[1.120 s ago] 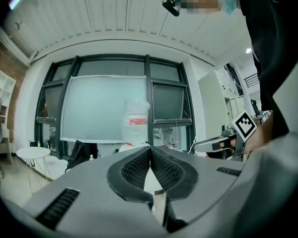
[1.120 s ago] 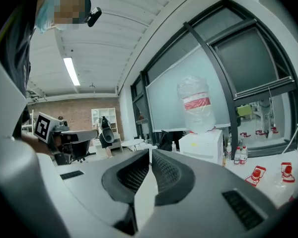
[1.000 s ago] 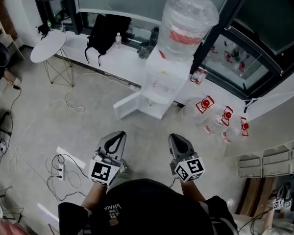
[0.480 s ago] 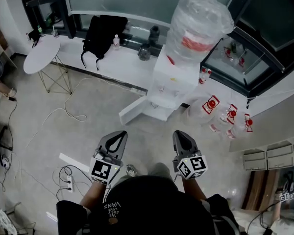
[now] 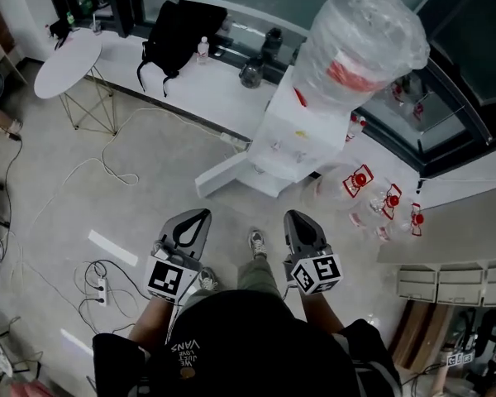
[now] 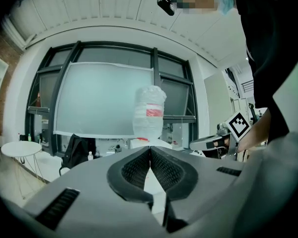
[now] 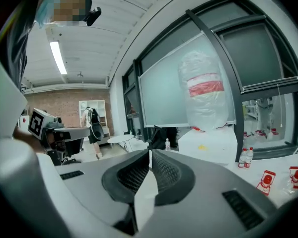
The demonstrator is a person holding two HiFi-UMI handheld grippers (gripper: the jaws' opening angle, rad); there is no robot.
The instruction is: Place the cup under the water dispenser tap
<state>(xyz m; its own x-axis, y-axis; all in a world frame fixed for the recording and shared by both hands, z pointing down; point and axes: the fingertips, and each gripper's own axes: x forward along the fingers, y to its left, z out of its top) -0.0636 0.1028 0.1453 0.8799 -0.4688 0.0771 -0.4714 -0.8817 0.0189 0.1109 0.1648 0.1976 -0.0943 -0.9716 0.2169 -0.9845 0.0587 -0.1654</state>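
Nearest, the left gripper (image 5: 200, 216) and the right gripper (image 5: 294, 216) are held side by side. Each has its jaws pressed together with nothing between them, so no cup is carried.

Between them a light-coloured shoe (image 5: 256, 242) is seen planted farther forward than half a second ago.

Beyond it, the white box-shaped water dispenser (image 5: 291, 135), topped by its large plastic-wrapped bottle (image 5: 365, 40), is shown nearer and larger in the head view than a second ago. The round white side table (image 5: 66, 52) is shifted toward the upper left corner. From this the walk toward the dispenser is judged to be under way, with the cup not yet picked up.

The cup cannot be found in any view. The tap recess is too small to be read in the head view, and the dispenser's lower part is covered by the gripper bodies in both gripper views. A white panel (image 5: 223, 174) at the dispenser's foot is taken for an open door, though this cannot be settled.
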